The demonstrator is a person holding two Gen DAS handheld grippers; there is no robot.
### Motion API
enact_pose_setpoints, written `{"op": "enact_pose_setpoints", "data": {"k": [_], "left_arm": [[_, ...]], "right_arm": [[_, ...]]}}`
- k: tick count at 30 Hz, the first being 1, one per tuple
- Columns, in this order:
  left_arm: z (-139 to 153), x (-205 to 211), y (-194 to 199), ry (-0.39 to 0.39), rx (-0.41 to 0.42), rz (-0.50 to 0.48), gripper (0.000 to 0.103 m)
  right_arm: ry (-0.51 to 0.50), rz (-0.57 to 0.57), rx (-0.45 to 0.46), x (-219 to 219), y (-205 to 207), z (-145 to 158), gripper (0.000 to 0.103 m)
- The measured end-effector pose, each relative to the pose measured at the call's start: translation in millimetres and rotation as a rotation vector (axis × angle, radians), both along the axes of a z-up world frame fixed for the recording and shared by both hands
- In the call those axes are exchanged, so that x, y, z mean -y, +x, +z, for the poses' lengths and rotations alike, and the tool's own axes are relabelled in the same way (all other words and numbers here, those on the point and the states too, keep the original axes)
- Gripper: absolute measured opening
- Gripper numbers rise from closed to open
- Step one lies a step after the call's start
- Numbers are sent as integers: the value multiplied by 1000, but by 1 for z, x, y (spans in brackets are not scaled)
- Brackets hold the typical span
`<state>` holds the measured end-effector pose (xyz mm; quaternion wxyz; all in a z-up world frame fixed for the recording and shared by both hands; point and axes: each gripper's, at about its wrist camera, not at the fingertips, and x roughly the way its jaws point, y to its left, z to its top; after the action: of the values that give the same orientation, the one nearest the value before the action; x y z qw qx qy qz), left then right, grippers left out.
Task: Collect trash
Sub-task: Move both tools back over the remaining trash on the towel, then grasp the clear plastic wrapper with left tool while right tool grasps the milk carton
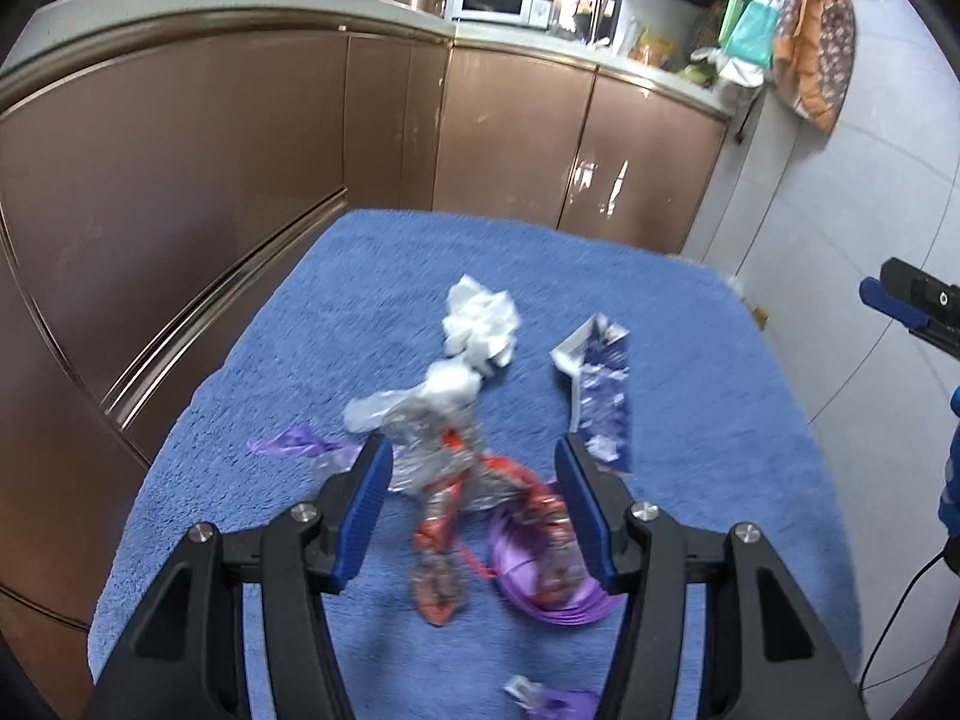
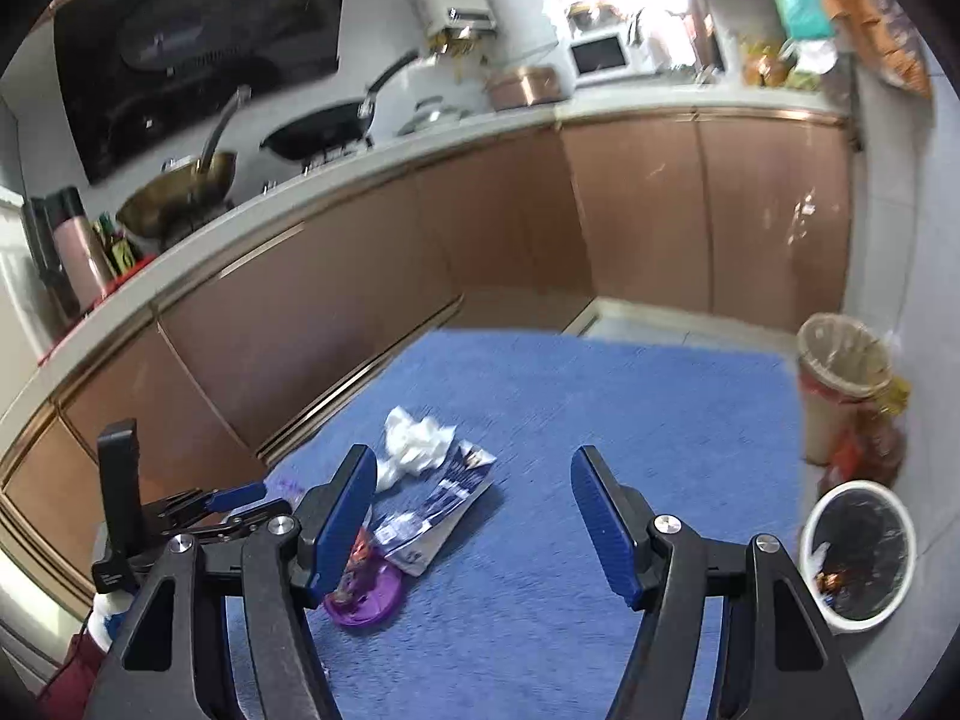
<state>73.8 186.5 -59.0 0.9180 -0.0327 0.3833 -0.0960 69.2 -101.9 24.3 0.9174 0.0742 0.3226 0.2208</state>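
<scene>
Right gripper alone shows white bin beside towel.

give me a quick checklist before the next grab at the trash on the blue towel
1. Left tongs open, nothing pinched: ok.
2. Right tongs open and empty: ok.
3. Left tongs lined up over the crumpled red and silver foil wrapper: ok.
4. Other trash in view, the crumpled white tissue and the torn purple and white packet: ok.
5. White round bin with black liner beside the fluffy blue towel, uncovered: ok.
6. Sharp view of the wrapper: not ok, blurred.
</scene>
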Motion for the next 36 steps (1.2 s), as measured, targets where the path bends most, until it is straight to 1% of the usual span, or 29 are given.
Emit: {"op": "enact_pose_setpoints", "data": {"k": [4, 6, 8, 10, 12, 13, 15, 17, 21, 26, 28, 29, 31, 33, 36], "left_arm": [[-21, 1, 11, 23, -19, -20, 54], [-33, 0, 17, 18, -34, -33, 54], [-43, 0, 21, 8, -47, -42, 54], [-50, -1, 24, 0, -60, -38, 48], [-58, -5, 26, -35, -81, -35, 35], [-61, -7, 27, -49, -87, -32, 33], [-66, -10, 26, -70, -94, -25, 24], [-67, -13, 25, -92, -95, -24, 20], [-66, -18, 18, -123, -79, -22, 15], [-56, -22, 5, -155, -42, -23, 14], [-50, -24, 0, -165, -28, -20, 14], [-48, -25, -3, -171, -21, -18, 14], [-43, -26, -9, -183, -12, -13, 14], [-38, -27, -15, -191, -1, -7, 14], [-30, -28, -21, -193, 14, 4, 14]], "right_arm": [[7, 44, -74, -19, 17, -25, 65], [1, 54, -116, -28, 27, -40, 68], [-12, 58, -147, -37, 35, -53, 69], [-14, 68, -186, -45, 47, -67, 69], [-19, 75, -220, -55, 58, -79, 69], [-22, 81, -238, -60, 63, -84, 69], [-21, 93, -269, -68, 71, -96, 69], [-15, 100, -301, -73, 77, -107, 69], [14, 105, -368, -81, 87, -125, 69], [53, 95, -440, -91, 104, -142, 69], [71, 93, -469, -92, 109, -149, 65], [83, 86, -486, -92, 111, -153, 58], [127, 71, -516, -89, 115, -159, 53], [173, 52, -534, -82, 118, -162, 36], [214, 36, -540, -72, 119, -164, 35]]}}
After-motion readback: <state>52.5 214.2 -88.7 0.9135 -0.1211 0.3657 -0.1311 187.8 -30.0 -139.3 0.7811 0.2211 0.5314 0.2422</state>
